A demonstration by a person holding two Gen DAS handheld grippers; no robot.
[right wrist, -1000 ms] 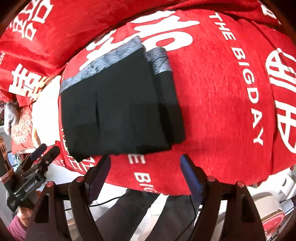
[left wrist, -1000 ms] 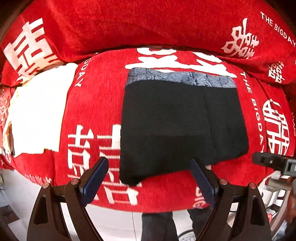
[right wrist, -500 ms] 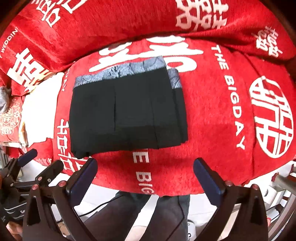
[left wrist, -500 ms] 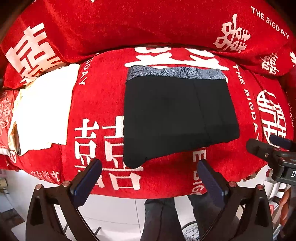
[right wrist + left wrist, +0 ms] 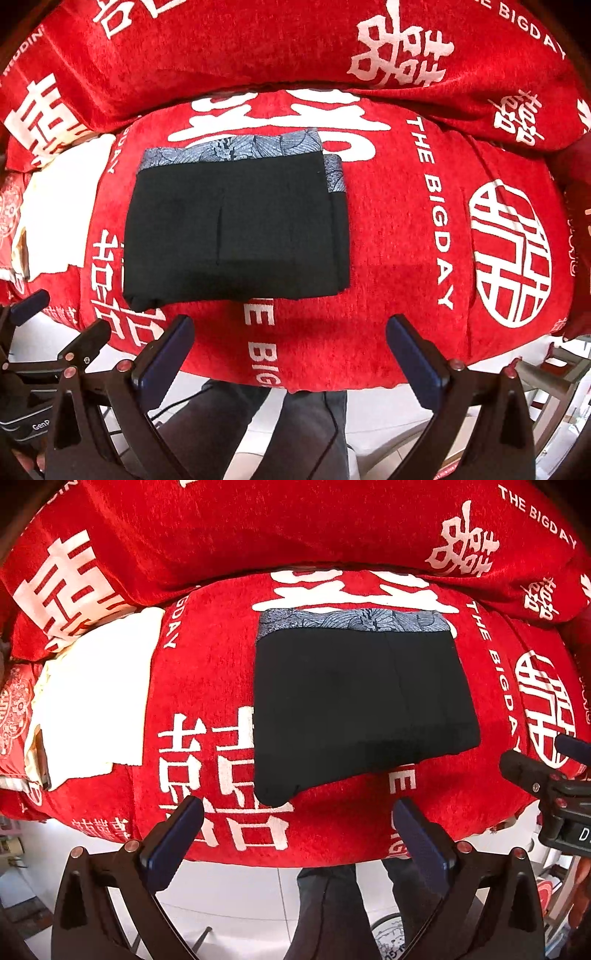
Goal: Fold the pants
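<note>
Starting at the left, my left gripper (image 5: 297, 829) hangs above the near edge of the red cover (image 5: 207, 672) with its jaws spread wide, having just been opening, and nothing sits between them; the same goes for my right gripper (image 5: 290, 345), jaws wide after opening, empty, clear of the cloth; the pants (image 5: 354, 701) lie in the middle of the seat as a flat black rectangle, grey patterned waistband (image 5: 354, 620) along the far edge, apart from both tools; I judge the fold as good as finished, so the step in hand is to back off cleanly: I would lift straight up with the jaws kept wide so no pad catches the near hem and drags a layer open; from the right camera one under-layer peeks out past the right edge of the stack (image 5: 338, 221), and the near left corner sags over the cover, so if I tidy anything I would nudge those in gently rather than re-grip; around it, a white cloth (image 5: 92, 701) lies well to the left on the cover, no obstacle; the red back cushion (image 5: 295, 528) rises behind; the person's legs (image 5: 258, 435) stand below the seat edge; each gripper shows at the rim of the other's view, so I would keep them apart.
</note>
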